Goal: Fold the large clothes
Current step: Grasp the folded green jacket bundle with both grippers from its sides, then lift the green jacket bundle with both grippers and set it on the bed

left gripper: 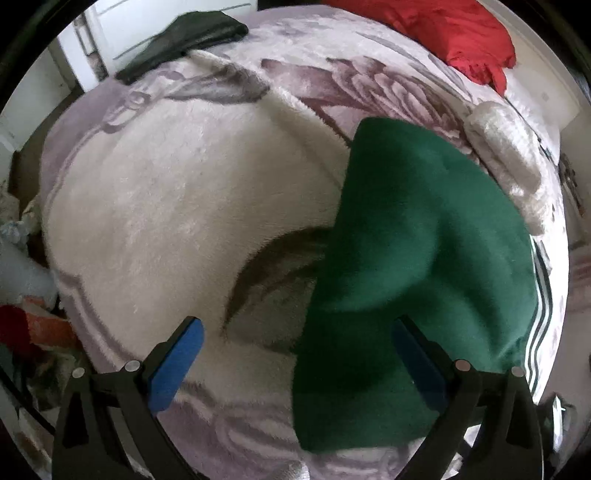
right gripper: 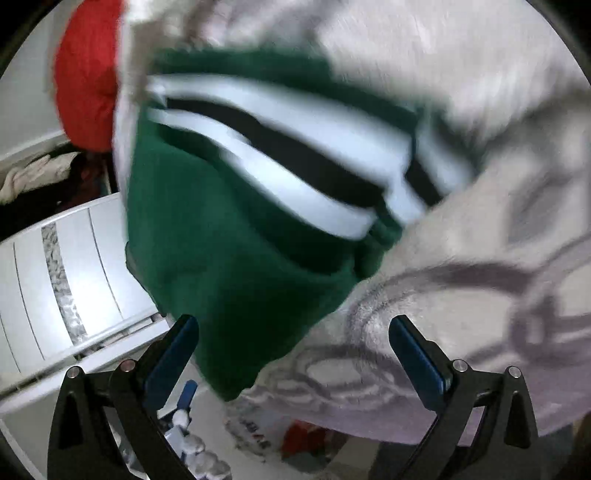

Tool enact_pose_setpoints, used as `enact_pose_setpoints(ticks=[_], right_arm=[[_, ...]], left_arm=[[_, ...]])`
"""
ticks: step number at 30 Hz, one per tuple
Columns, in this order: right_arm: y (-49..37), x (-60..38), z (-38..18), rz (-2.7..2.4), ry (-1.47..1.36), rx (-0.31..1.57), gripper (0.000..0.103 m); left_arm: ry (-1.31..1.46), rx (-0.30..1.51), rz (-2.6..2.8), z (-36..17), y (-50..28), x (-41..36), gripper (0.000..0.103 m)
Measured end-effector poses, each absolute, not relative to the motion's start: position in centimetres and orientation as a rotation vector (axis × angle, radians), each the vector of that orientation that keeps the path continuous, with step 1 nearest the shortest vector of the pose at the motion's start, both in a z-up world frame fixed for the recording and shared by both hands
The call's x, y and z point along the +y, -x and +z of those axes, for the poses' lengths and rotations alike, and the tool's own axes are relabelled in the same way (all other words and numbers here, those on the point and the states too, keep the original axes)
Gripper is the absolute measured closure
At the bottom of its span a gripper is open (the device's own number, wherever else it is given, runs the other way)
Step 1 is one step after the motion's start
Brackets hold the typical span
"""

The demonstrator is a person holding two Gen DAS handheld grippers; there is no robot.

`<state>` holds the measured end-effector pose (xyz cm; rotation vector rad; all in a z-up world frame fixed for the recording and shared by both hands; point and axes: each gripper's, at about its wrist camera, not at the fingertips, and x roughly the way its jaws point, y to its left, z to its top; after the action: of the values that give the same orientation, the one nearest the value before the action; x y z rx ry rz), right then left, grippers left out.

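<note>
Through the left wrist camera, the left gripper [left gripper: 297, 363] is hovering with its blue-padded fingers [left gripper: 177, 369] spread wide, pinching nothing. A green garment [left gripper: 417, 266] is lying on the bed, on a fluffy pale blanket [left gripper: 159, 206] printed with large mauve flowers. The garment is taking up the right half of the view — its near edge is reaching between the fingers, and the right finger is showing in front of the green cloth, though whether it is touching cannot be told. White and dark stripes are running along the garment's right edge. Farther back, a dark folded cloth [left gripper: 184, 40] is sitting at the far left edge of the bed, and a red pillow [left gripper: 465, 33] is lying at the far right corner. A rolled pale cloth [left gripper: 506, 155] is resting just beyond the green garment on the right.

Through the right wrist camera, which is blurred, the right gripper [right gripper: 295, 363] is also holding its fingers [right gripper: 173, 358] apart, with nothing between them. The green garment [right gripper: 221, 229] is filling the middle of the view — its white and black stripes are crossing the upper part, and its near corner is hanging over the blanket's edge, just beyond the fingers. The blanket [right gripper: 461, 258] is spreading to the right. The red pillow [right gripper: 86, 85] is showing at the upper left, and a white cabinet [right gripper: 59, 266] is standing at the left.
</note>
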<state>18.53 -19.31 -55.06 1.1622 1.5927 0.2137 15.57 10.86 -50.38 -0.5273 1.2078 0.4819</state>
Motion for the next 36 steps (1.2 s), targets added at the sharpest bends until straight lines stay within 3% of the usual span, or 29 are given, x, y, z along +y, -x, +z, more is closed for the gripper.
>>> enact_pose_setpoints(ticks=[2, 7, 14, 15, 16, 17, 18, 20, 24, 36], right_arm=[[-18.3, -18.7, -57.8, 0.183, -1.305, 1.521, 0.000], [-18.9, -17.6, -58.4, 0.141, -1.413, 1.291, 0.000], [-19.4, -16.1, -58.0, 0.131, -1.392, 1.250, 0.001], [-19.4, -15.8, -57.7, 0.132, -1.375, 1.250, 0.006], [-19.4, -15.5, -57.2, 0.128, -1.344, 1.255, 0.010], [-19.4, -15.2, -56.6, 0.123, -1.311, 1.252, 0.021], [-19.3, -14.9, -56.0, 0.117, -1.292, 1.244, 0.035], [-18.9, -14.6, -54.8, 0.107, -1.281, 1.225, 0.046], [-18.5, -13.6, -52.6, 0.107, -1.252, 1.198, 0.060], [-18.7, -14.6, -48.7, 0.145, -1.215, 1.146, 0.068]], left_arm=[[0.526, 1.203, 0.463, -51.3, -15.8, 11.5, 0.000], [0.553, 1.176, 0.320, -53.9, -17.7, 12.4, 0.000], [0.602, 1.132, 0.086, -55.5, -21.4, 12.1, 0.001], [0.602, 1.119, 0.073, -55.2, -21.7, 12.0, 0.006], [0.601, 1.103, 0.050, -54.9, -21.9, 11.8, 0.023], [0.588, 1.098, 0.025, -54.5, -22.2, 11.6, 0.034], [0.568, 1.106, 0.024, -54.1, -22.5, 11.4, 0.036], [0.555, 1.117, 0.020, -53.2, -23.2, 11.3, 0.043], [0.552, 1.142, 0.026, -52.1, -23.9, 11.7, 0.047], [0.505, 1.163, 0.002, -49.6, -25.3, 11.9, 0.053]])
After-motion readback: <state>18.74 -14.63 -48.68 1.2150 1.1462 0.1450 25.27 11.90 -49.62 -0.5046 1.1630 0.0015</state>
